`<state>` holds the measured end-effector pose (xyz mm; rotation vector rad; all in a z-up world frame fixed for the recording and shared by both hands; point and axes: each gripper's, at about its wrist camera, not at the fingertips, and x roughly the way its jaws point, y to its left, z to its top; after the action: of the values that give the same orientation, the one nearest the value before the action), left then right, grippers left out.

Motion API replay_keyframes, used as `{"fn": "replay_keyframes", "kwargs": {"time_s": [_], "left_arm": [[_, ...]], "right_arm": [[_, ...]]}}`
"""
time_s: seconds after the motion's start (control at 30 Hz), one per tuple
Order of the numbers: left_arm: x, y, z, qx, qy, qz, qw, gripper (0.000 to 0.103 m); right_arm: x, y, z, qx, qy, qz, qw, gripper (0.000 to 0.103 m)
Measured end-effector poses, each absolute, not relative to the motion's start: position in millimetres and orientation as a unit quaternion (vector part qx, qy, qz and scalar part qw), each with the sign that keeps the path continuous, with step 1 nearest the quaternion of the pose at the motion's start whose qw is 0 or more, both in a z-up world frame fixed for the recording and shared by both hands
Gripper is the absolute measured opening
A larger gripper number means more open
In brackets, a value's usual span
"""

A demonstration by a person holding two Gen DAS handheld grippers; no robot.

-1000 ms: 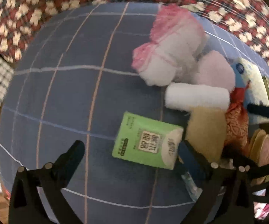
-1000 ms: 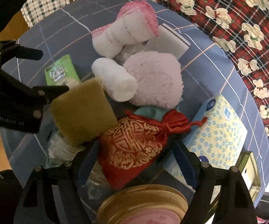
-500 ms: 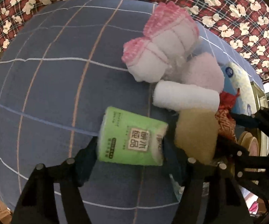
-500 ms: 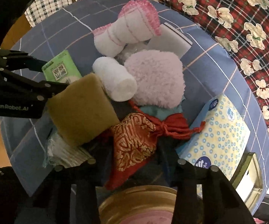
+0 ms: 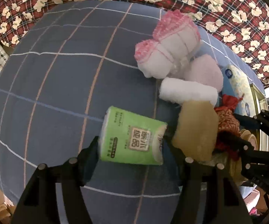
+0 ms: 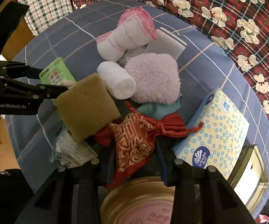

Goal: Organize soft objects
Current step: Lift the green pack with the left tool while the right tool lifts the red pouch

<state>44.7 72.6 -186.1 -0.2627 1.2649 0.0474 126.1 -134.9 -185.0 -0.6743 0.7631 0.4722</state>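
Fingers of the left gripper (image 5: 130,143) pinch a green tissue pack (image 5: 132,140) by its two short ends; the jaws have just been closing onto it. Its lower edge hides behind the black finger frames. At three o'clock of the pack sits a tan sponge (image 5: 196,128), its bottom cut off by the right-hand finger.

The right gripper (image 6: 134,149) has just been closing too, and now squeezes a red and gold drawstring pouch (image 6: 134,138); the pouch's lower end hangs between the fingers, over a gold tin lid (image 6: 140,205) that is cropped at the picture's bottom edge.

Outward from the pouch: at three o'clock a yellow dotted tissue pack (image 6: 218,130); at twelve a fluffy pink pad (image 6: 155,78) lying on a teal cloth (image 6: 158,108), mostly covered; at eleven a white rolled towel (image 6: 117,82). Farther up lies a pink-edged rolled cloth (image 6: 127,35), with a white sponge block (image 6: 166,44) half hidden behind it. A crinkled clear packet (image 6: 71,149) peeks from under the tan sponge, contents unreadable. All rest on a blue checked surface (image 5: 59,74).
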Motion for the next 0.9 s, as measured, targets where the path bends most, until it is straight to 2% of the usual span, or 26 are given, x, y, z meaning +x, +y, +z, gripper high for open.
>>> {"fn": "replay_keyframes", "kwargs": {"time_s": [0.9], "left_arm": [[28.5,71.4,-163.2,-0.110,0.555,0.028,0.824,0.064]], "right_arm": [[104.4,-149.3,-168.2,-0.291,0.327,0.226,0.871,0.041]]}}
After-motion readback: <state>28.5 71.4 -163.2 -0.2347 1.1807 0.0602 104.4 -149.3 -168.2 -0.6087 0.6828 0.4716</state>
